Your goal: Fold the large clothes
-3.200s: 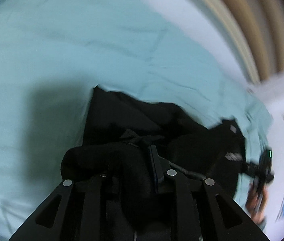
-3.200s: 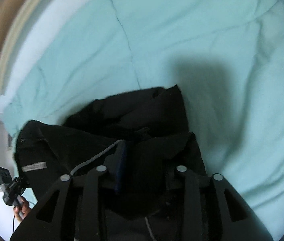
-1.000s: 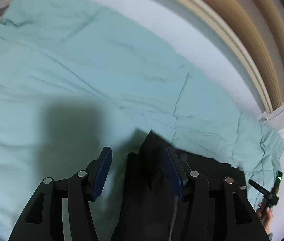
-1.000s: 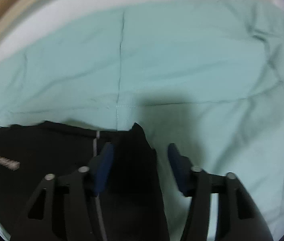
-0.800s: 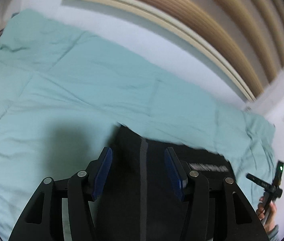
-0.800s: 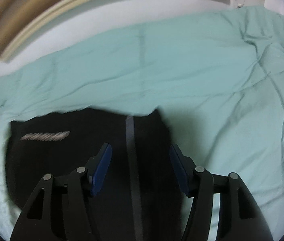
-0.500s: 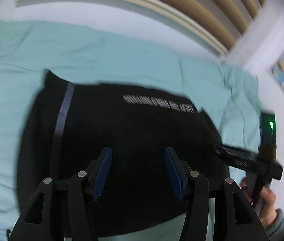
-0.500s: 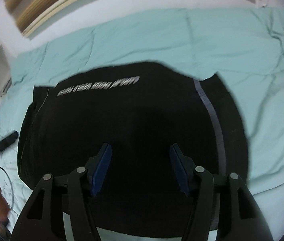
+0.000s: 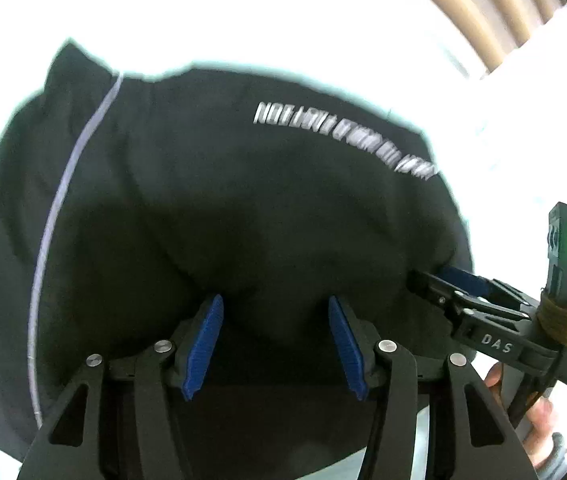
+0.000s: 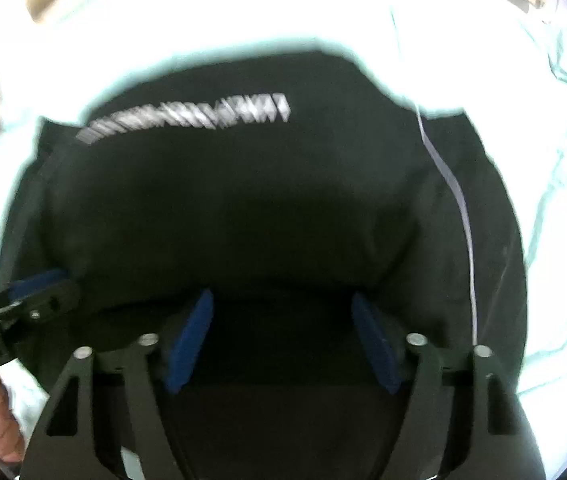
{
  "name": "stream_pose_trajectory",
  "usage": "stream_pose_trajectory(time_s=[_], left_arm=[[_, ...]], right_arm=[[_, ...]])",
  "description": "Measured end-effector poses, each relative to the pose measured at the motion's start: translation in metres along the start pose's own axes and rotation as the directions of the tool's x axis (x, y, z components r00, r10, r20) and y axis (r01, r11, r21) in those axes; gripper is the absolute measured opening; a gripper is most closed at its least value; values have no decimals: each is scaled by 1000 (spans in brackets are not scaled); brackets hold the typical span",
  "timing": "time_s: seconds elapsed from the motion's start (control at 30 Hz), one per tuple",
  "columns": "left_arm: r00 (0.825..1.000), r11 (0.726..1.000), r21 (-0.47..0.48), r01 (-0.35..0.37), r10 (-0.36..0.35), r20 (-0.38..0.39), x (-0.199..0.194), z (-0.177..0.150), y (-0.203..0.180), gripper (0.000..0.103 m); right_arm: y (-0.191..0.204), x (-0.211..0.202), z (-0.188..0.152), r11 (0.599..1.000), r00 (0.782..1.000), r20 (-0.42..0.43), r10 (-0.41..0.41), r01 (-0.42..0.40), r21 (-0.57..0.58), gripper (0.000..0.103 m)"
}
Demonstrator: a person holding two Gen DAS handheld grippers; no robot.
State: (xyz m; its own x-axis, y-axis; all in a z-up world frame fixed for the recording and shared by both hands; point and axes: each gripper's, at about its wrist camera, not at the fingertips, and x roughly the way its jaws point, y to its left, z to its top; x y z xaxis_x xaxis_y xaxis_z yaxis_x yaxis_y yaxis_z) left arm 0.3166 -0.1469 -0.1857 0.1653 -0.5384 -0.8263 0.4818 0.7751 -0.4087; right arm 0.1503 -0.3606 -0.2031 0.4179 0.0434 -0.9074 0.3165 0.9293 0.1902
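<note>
Nearest us, the left gripper (image 9: 275, 338) is hovering w/ its blue pads apart, nothing pinched btwn them, just dark cloth showing behind the gap. Same for the right gripper (image 10: 281, 340): jaws have just been opening wider, pads apart, no fabric caught btwn them.

Below both, we're looking at the black garment (image 9: 243, 208) lying folded into a broad block on the bed. A pale stripe (image 9: 71, 184) is running down its left side in the left wrist view, and blurred white lettering (image 9: 343, 140) is sitting toward its far edge.

In the left view the right gripper is reaching in at the garment's right edge, a green light on its body, a hand (image 9: 539, 420) under it.

Beyond, the mint bedcover (image 10: 563, 184) is mostly blown out to white; tan slats (image 9: 495, 8) at the far top.
</note>
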Motion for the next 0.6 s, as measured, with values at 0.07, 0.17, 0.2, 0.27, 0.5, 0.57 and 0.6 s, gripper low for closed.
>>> stream_pose_trajectory(time_s=[0.07,0.17,0.2,0.27,0.5,0.57,0.6], left_arm=[[997,1000,0,23,-23,71,-17,16,-8,57],[997,999,-8,32,-32,68,-8,39,-14,57],[999,1000,-13,10,-9,49,2,43,-13,57],[999,999,-29,-44,43,-17,30,48,-7,57],[992,994,-17,-112,110,-68,68,50,-3,57],[995,997,-15,-74,73,-60,56,48,-4,57],[997,998,-22,-53,52,-55,49,48,-3,57]], right_arm=[[2,-22,20,1000,997,80,17,-17,-6,73],[3,-15,51,1000,994,109,7,-7,1,73],[0,-3,54,1000,996,93,-4,3,7,73],[-4,32,64,999,999,23,-41,41,23,73],[-15,84,72,998,996,-75,-48,50,23,76],[-22,75,71,999,998,-62,-4,7,38,77],[-21,68,67,999,998,-56,13,-11,45,77]])
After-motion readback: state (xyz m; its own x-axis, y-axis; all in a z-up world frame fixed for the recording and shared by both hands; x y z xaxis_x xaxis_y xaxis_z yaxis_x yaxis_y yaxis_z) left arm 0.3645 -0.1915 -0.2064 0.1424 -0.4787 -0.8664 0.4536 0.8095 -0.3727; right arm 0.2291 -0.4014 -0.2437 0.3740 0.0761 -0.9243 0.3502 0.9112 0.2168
